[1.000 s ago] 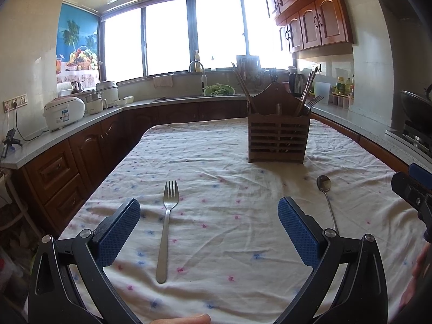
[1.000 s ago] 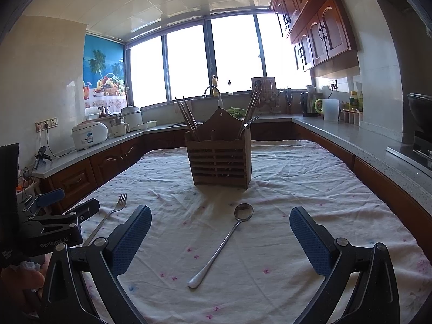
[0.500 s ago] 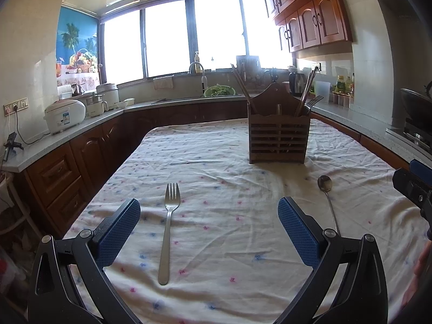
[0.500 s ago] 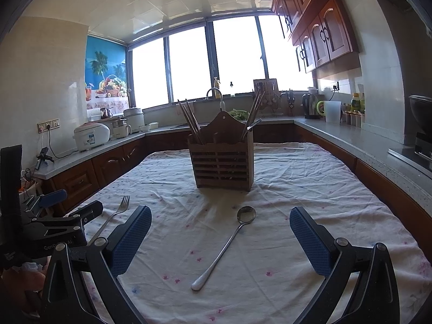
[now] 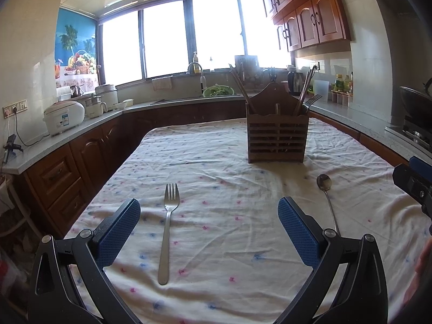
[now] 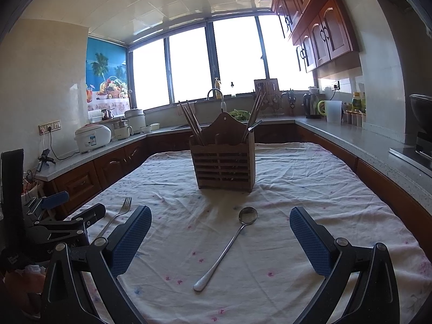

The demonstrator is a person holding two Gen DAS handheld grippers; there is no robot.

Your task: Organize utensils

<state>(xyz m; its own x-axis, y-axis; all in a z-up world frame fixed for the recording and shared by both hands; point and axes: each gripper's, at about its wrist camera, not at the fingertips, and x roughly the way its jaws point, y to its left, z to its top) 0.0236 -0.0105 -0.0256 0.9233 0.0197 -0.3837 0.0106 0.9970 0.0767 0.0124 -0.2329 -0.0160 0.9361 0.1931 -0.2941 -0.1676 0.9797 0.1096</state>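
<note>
A steel fork lies on the cloth-covered table, between the fingers of my open, empty left gripper. A long steel spoon lies between the fingers of my open, empty right gripper; it also shows in the left wrist view. A wooden slatted utensil holder stands upright mid-table with chopsticks and a fork in it; it also shows in the left wrist view. The fork also shows in the right wrist view, beside the left gripper.
Wooden cabinets and grey counters ring the table on three sides. A rice cooker stands on the left counter, a kettle and jug on the right one. A stove with a wok is at far right.
Both grippers have crept slightly forward and up over the table; the fork and spoon sit a little nearer in view. Both stay open.
</note>
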